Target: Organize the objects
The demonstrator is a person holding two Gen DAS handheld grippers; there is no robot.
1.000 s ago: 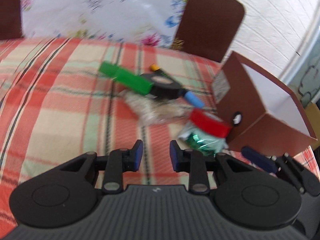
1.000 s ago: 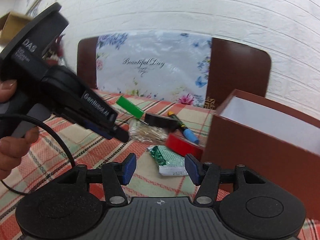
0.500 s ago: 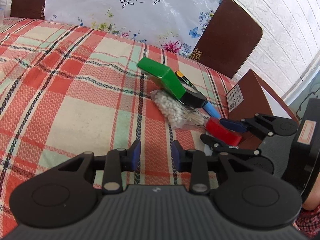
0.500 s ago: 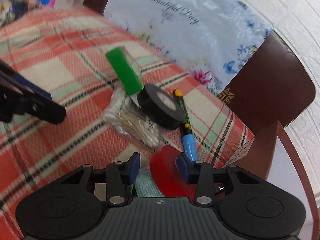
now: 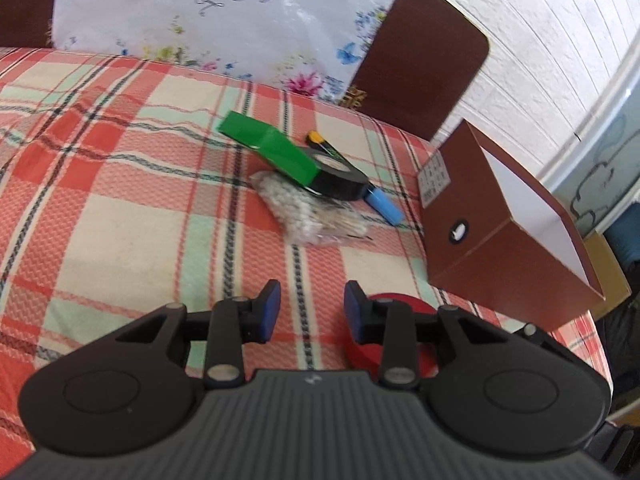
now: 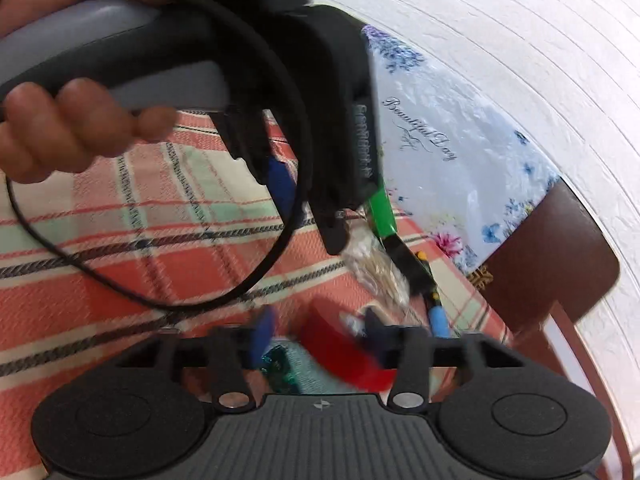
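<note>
Both gripper [image 5: 310, 310] [image 6: 316, 332] jaws opening, one glossy red roll [image 6: 348, 356] between the right's.

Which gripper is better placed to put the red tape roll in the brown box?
Right. The right gripper already has the red tape roll between its opening jaws. The left gripper brackets only bare cloth, farther from the brown box.

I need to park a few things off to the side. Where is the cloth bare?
Bare cloth spreads left of the green box and cotton swab bag. It is crowded between that pile, the red tape roll and the brown box.
</note>
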